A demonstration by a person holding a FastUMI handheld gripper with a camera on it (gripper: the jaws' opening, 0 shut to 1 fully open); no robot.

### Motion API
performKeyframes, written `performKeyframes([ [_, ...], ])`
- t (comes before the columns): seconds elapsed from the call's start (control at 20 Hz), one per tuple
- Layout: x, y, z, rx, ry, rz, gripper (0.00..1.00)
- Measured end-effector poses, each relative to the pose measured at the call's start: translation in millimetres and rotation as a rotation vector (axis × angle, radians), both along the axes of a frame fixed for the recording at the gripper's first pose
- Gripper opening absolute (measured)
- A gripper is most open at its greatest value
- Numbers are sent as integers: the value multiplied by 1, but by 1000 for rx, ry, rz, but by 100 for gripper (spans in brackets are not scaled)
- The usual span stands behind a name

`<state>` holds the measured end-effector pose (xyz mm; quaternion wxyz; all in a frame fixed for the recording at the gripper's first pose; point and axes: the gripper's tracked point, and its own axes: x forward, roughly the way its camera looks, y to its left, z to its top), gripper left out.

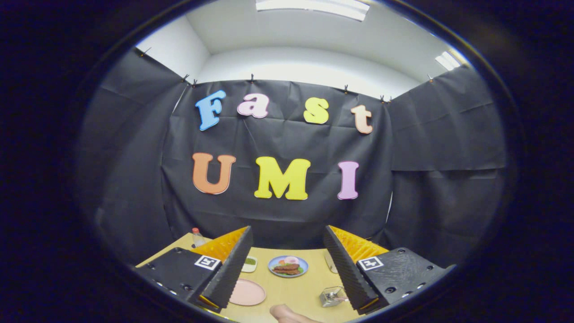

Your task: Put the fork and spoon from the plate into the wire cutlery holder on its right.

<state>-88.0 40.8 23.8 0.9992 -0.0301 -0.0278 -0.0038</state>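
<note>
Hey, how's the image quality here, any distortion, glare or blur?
Gripper view: strong fisheye bend curving the table edges; ceiling lights blown out to white; the wire holder and blue plate look small and soft; gripper jaws open, fairly sharp.

The scene is lit from above by long white ceiling light panels [314,6], which are blown out to plain glare, as is a smaller panel [446,60] to one side. The white upper wall is washed bright, while the black cloth wall [287,143] stays dim and matte, its creases faintly shown. The pale wooden surface [296,287] is evenly lit, with soft shadows. Strong fisheye bending is seen toward the rim, where detail is darkened and softened. The wide-apart fingers [287,269] are rendered sharply.
</note>
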Motion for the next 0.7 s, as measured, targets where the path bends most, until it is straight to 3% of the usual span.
performKeyframes([
  [0.25,5,-20,9,4,-21,-43,95],
  [0.7,20,-11,7,25,14,-13,95],
])
